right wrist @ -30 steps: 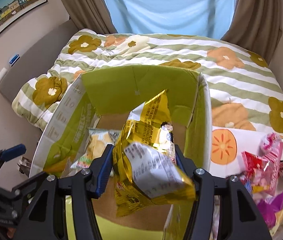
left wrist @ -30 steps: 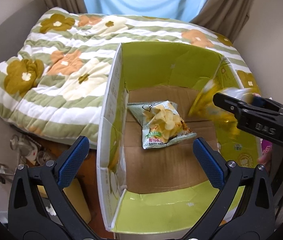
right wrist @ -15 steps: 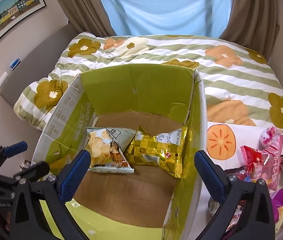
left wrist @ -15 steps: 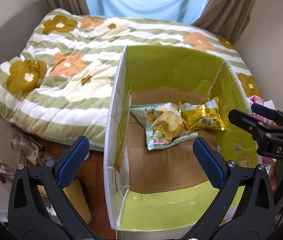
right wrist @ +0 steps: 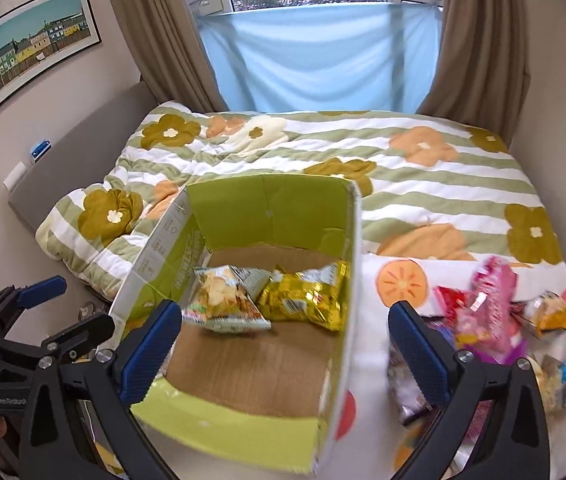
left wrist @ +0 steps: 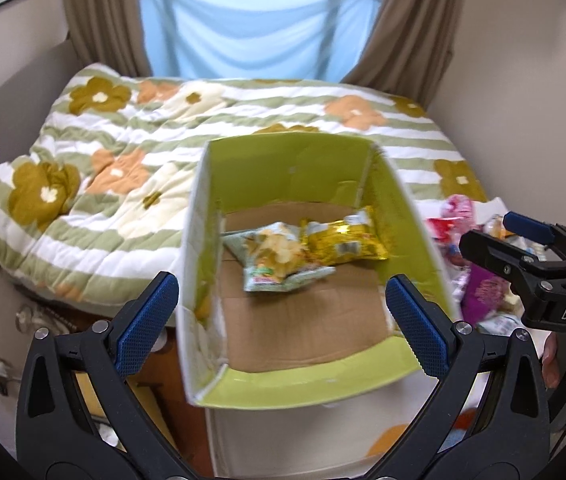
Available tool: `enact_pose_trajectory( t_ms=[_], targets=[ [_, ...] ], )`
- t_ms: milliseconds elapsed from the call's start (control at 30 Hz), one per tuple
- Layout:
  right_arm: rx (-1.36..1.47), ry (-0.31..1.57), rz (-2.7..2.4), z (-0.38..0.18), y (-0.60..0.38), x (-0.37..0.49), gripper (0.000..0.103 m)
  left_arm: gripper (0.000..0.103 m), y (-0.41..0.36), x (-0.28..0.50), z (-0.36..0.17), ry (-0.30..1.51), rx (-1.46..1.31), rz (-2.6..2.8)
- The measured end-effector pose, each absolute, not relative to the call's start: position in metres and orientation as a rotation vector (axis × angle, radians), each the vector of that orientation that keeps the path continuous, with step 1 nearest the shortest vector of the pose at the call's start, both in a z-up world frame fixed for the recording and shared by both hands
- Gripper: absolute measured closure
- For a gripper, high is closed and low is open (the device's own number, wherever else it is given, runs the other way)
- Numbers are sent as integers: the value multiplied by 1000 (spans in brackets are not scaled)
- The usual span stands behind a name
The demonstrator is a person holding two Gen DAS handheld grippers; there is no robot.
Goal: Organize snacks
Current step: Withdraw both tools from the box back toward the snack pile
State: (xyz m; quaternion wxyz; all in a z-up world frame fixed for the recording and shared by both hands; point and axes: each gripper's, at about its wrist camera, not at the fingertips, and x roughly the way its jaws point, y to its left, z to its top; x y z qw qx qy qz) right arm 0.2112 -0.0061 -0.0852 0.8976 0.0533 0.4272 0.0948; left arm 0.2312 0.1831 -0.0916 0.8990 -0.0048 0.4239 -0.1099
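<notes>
An open cardboard box (left wrist: 287, 160) with green inner flaps stands at the foot of the bed; it also shows in the right wrist view (right wrist: 267, 204). Inside lie a pale chip bag (left wrist: 271, 256) (right wrist: 219, 300) and a gold snack bag (left wrist: 343, 238) (right wrist: 307, 296), side by side. My left gripper (left wrist: 279, 316) is open and empty, above the box's near edge. My right gripper (right wrist: 283, 344) is open and empty, over the box's right wall. A pile of loose snack packets (right wrist: 495, 312) lies to the right of the box, also seen in the left wrist view (left wrist: 459, 216).
A bed with a flowered striped quilt (right wrist: 423, 168) lies behind the box. A white cloth with orange prints (right wrist: 403, 280) is under the snack pile. Curtains and a window are at the back. Floor clutter (left wrist: 39, 316) sits left of the box.
My right gripper opened and dropped the gold bag into the box beside the chip bag, then drew back toward the right. Both grippers have pulled back and up from the box.
</notes>
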Motion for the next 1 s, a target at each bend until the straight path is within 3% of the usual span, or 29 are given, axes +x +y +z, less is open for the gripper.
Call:
enact_pose_trajectory(
  t_ms=[533, 1000],
  targets=[
    [139, 885, 104, -60, -140, 129, 0, 0, 70, 172, -89, 866, -30, -303],
    [185, 928, 131, -102, -249, 76, 0, 0, -42, 134, -143, 1005, -36, -277]
  ],
)
